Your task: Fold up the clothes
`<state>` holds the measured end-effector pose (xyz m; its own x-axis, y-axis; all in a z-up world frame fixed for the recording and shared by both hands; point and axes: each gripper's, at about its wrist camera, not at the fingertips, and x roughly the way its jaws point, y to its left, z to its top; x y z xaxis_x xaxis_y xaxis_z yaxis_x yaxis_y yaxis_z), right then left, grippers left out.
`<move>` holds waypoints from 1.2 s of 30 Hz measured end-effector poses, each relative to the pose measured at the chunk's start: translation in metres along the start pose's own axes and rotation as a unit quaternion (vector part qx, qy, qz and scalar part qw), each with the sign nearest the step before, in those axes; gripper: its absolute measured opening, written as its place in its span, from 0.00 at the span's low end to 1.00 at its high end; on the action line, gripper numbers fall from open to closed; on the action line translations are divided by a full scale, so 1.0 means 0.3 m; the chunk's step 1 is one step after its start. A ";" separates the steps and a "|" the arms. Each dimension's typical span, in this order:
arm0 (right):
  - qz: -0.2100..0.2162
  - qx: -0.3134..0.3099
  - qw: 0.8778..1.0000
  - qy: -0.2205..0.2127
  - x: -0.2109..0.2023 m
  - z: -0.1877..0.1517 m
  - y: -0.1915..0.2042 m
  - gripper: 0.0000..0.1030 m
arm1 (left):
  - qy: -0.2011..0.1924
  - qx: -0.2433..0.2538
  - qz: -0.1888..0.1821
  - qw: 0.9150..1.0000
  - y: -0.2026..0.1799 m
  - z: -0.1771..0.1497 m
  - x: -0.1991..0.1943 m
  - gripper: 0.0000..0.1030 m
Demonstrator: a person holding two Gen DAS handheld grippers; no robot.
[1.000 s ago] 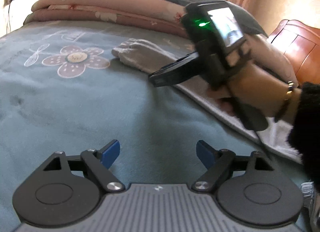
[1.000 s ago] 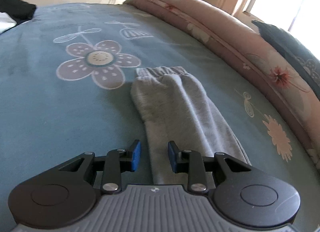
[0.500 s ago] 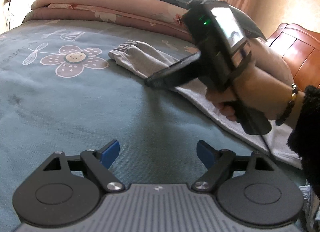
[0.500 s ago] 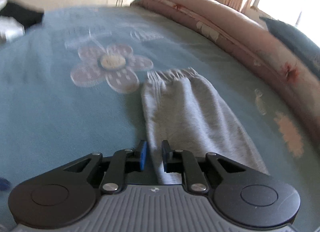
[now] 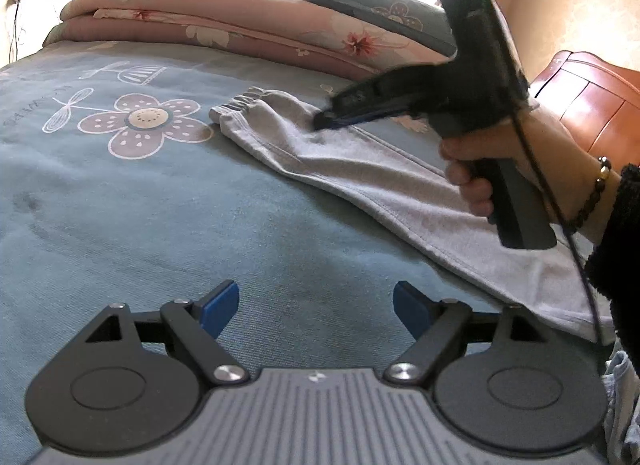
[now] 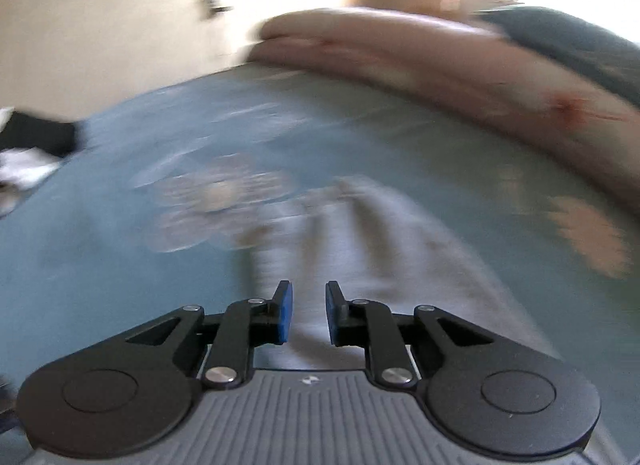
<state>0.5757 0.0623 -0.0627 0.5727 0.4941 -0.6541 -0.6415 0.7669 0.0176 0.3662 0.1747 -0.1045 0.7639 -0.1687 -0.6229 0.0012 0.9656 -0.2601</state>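
Holds the left claw (image 5: 316, 305) low at 6 o'clock in the left wrist view, released, blue pads wide apart with only bare blue bedspread (image 5: 160, 225) between them. Grips the handle of the right claw (image 5: 324, 121) with a hand (image 5: 500, 161) at 3 o'clock, a bead bracelet (image 5: 596, 193) and dark sleeve (image 5: 624, 245) behind it. Points that claw toward 9 o'clock, just above the grey trousers (image 5: 360, 169), apparently clear of the cloth. Shows, in the right wrist view, its pads nearly clenched at 6 o'clock with a narrow gap left, just eased a shade wider, grasping nothing, grey fabric blurred beyond them. Finds the trousers lying flat on the bedspread, running from 4 o'clock near the sleeve up to the centre, elastic cuff at the far end, just beside a flower print (image 5: 148, 125) at 10 o'clock. Meets, farther off toward 12 o'clock, a folded pink quilt (image 5: 200, 21) across the bed's far side, with a dark pillow (image 5: 360, 5) lying on it at 1 o'clock. Catches a wooden headboard (image 5: 592, 105) at 2 o'clock, behind the hand. Blurs everything distant in the right wrist view.
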 end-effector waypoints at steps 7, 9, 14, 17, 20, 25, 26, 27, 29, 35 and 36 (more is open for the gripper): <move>-0.071 0.003 0.997 0.033 0.123 -0.087 -0.039 0.21 | 0.002 0.011 -0.003 1.000 -0.023 -0.002 0.013 0.83; -0.082 0.020 0.996 0.027 0.140 -0.065 -0.056 0.25 | 0.002 0.014 -0.004 1.000 -0.026 -0.002 0.014 0.83; -0.066 0.041 0.997 0.027 0.036 -0.041 -0.056 0.27 | 0.001 0.016 -0.011 1.000 -0.032 -0.004 0.011 0.83; -0.055 0.027 0.997 0.047 -0.024 -0.074 -0.029 0.37 | 0.000 0.018 -0.016 1.000 -0.037 -0.004 0.007 0.83; -0.054 0.044 0.992 0.100 -0.004 -0.138 -0.035 0.37 | 0.001 0.022 -0.018 1.000 -0.043 -0.004 0.010 0.83; 0.030 0.048 0.989 0.138 -0.063 -0.187 -0.012 0.55 | 0.000 0.019 -0.024 1.000 -0.043 -0.001 0.008 0.83; 0.021 0.041 0.989 0.138 -0.069 -0.173 -0.014 0.55 | 0.000 0.019 -0.024 1.000 -0.044 -0.001 0.009 0.83; 0.011 0.033 0.990 0.137 -0.076 -0.159 -0.017 0.54 | 0.000 0.020 -0.024 1.000 -0.045 -0.001 0.008 0.83; -0.010 0.047 0.993 0.112 -0.082 -0.130 -0.042 0.54 | -0.002 0.021 -0.025 0.999 -0.046 0.000 0.007 0.83; -0.077 0.137 0.983 0.093 0.021 -0.120 -0.185 0.56 | 0.000 0.022 -0.027 0.999 -0.046 -0.005 0.017 0.84; -0.080 0.136 0.983 0.091 0.033 -0.134 -0.183 0.59 | 0.002 0.022 -0.026 0.999 -0.046 -0.006 0.020 0.84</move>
<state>0.5959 0.0086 -0.1007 0.5387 0.2964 -0.7886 -0.3764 0.9221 0.0895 0.3697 0.1601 -0.1060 0.7595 -0.2195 -0.6124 0.0698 0.9634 -0.2588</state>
